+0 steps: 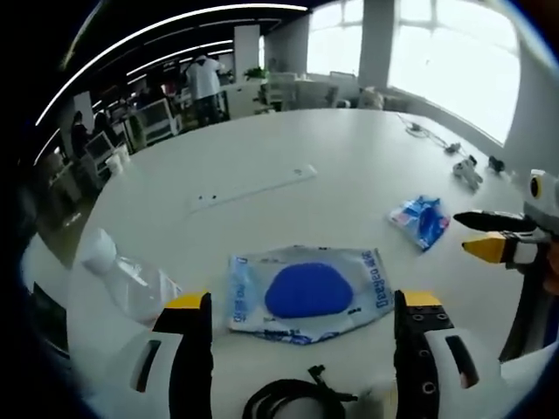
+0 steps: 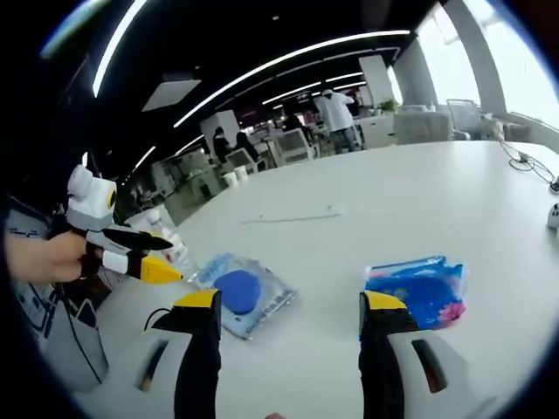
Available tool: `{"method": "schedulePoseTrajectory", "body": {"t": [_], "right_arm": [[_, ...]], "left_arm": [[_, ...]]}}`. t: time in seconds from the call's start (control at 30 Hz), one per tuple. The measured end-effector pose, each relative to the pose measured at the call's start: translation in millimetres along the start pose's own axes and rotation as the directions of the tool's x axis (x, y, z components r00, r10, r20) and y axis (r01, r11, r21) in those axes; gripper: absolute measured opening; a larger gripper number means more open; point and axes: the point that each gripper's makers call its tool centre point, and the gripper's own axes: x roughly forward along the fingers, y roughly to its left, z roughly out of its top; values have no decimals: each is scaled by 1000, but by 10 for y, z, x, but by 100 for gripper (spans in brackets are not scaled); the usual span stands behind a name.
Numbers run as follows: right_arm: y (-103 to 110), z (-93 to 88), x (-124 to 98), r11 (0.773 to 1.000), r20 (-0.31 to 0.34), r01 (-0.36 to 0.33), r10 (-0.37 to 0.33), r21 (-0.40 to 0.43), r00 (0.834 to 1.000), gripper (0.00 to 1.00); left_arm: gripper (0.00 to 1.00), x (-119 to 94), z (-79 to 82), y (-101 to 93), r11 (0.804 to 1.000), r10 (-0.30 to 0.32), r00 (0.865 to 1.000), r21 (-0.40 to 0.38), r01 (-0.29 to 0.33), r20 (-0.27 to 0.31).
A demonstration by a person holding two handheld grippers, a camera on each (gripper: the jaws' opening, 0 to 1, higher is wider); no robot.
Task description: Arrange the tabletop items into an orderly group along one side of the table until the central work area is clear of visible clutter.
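A: Left gripper (image 1: 303, 325): jaws wide apart, nothing held, lined up on either side of the pouch (image 1: 306, 292), a likely next pick. Right gripper (image 2: 288, 327): jaws equally wide, empty, with the blue packet (image 2: 421, 290) just past its right jaw.

B: Contents?

A: Pouch: clear plastic, a blue round pad sealed inside, flat mid-table. Packet: sealed, contents unclear. Bottle (image 1: 122, 275): clear, lying on its side near the table (image 1: 288, 144) edge, looks empty.

B: Other items?

A: Black cable (image 1: 293, 400) coiled close by the pouch; a ruler (image 1: 253, 187) farther out. All loose, ungrouped.
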Motion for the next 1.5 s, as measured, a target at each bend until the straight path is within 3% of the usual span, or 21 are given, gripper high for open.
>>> {"method": "schedulePoseTrajectory", "body": {"t": [0.33,0.7,1.5], "right_arm": [[115,-200,175,999,-43,-29,30,38,999,59],[225,-508,351,995,-101,-47,56,91,993,58],[441,-789,520,985,-145,-93,114,146,983,55]], "left_arm": [[82,102,-114,280,998,27,999,-48,-28,-21],[79,302,-272,418,998,30,997,-45,-33,-70],[76,614,-328,373,996,-14,997,-87,7,-82]]}}
